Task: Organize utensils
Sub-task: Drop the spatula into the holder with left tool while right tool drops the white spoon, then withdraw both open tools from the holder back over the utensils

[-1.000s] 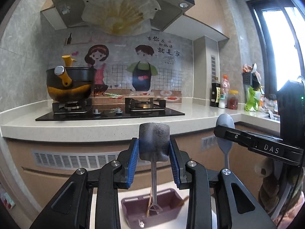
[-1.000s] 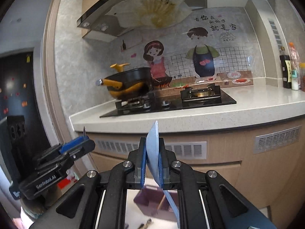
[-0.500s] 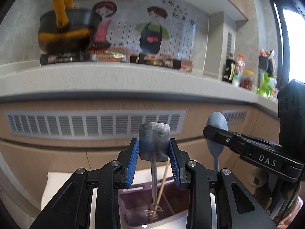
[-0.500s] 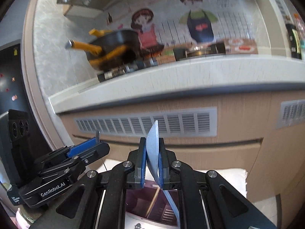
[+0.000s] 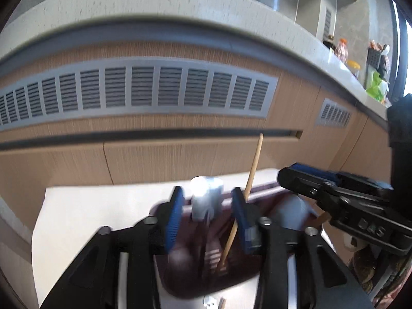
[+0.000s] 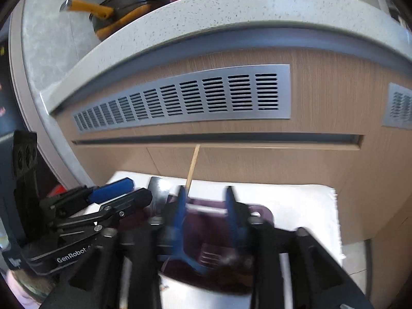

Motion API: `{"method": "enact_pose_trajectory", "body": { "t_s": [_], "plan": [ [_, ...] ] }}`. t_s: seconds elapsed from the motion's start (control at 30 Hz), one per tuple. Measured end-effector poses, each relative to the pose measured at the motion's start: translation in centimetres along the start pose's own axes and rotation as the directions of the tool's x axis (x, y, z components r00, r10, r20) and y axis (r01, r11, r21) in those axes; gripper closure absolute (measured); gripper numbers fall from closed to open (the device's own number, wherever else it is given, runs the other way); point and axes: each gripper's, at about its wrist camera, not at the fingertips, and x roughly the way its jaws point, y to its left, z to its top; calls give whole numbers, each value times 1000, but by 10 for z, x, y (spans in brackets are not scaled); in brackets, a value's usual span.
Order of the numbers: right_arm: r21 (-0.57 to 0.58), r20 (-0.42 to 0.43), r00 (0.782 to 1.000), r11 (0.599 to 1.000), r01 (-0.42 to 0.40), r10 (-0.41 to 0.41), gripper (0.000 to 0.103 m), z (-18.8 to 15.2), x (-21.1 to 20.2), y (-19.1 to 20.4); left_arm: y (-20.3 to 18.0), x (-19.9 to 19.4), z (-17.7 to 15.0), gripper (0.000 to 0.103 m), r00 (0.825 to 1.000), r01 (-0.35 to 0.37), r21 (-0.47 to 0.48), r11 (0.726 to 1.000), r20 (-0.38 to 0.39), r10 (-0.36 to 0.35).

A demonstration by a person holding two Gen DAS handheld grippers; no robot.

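Now both grippers hang right over the purple caddy (image 5: pixel 211 280), which sits on a white cloth (image 5: pixel 103 216) on a low surface in front of the kitchen cabinets. Left gripper (image 5: pixel 208 215): jaws spread, w/ the metal spatula (image 5: pixel 206 200) standing between the pads; can't tell if a pad touches it, so it looks let go or nearly. Right gripper (image 6: pixel 206 213): jaws spread too, the blue utensil (image 6: pixel 191 260) lying low in the caddy by the left pad. A wooden chopstick (image 5: pixel 251 177) leans up out of the caddy, just beside the left gripper's right pad.

Risks, as I judge them: pulling out crooked could snag the chopstick and flip it out, or tip the caddy. Spatula may topple if unsupported. Frames are blurred, so contact is uncertain.
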Motion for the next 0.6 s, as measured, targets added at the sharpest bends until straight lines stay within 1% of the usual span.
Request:
{"method": "enact_pose_trajectory", "body": {
  "t_s": [0.1, 0.13, 0.17, 0.2, 0.27, 0.33, 0.4, 0.47, 0.53, 0.6],
  "plan": [
    [-51, 54, 997, 997, 53, -51, 35, -2, -22, 8, -1, -11, -7, 50, 1000, 0, -8, 1000, 11, 0],
    [-67, 72, 995, 995, 71, -66, 32, -3, -31, 11, -1, -17, -9, 49, 1000, -2, -8, 1000, 19, 2],
    [-80, 87, 993, 993, 87, -80, 24, -4, -41, 14, -2, -24, -11, 46, 1000, -7, -6, 1000, 26, 7],
    [-88, 96, 992, 992, 93, -85, 17, -3, -50, 16, -3, -30, -12, 42, 999, -13, -3, 1000, 30, 13],
    [-107, 96, 991, 989, 98, -88, 8, -7, -63, 20, -6, -45, -18, 38, 999, -34, 5, 999, 36, 34],
    [-135, 86, 992, 985, 105, -93, 8, -14, -76, 25, -6, -57, -27, 36, 998, -50, 9, 999, 32, 49],
    [-167, 71, 991, 978, 125, -114, 4, -24, -85, 32, -5, -70, -39, 33, 998, -60, 4, 998, 19, 60],
    [-202, 64, 988, 968, 151, -141, 1, -41, -93, 38, -4, -82, -53, 31, 998, -69, -1, 998, 1, 69],
    [-236, 55, 983, 954, 184, -176, 1, -60, -101, 43, -4, -92, -69, 30, 997, -76, -5, 997, -26, 76],
    [-273, 23, 976, 937, 216, -218, 1, -80, -107, 48, -5, -102, -89, 30, 995, -84, -8, 996, -58, 84]
  ]
}}
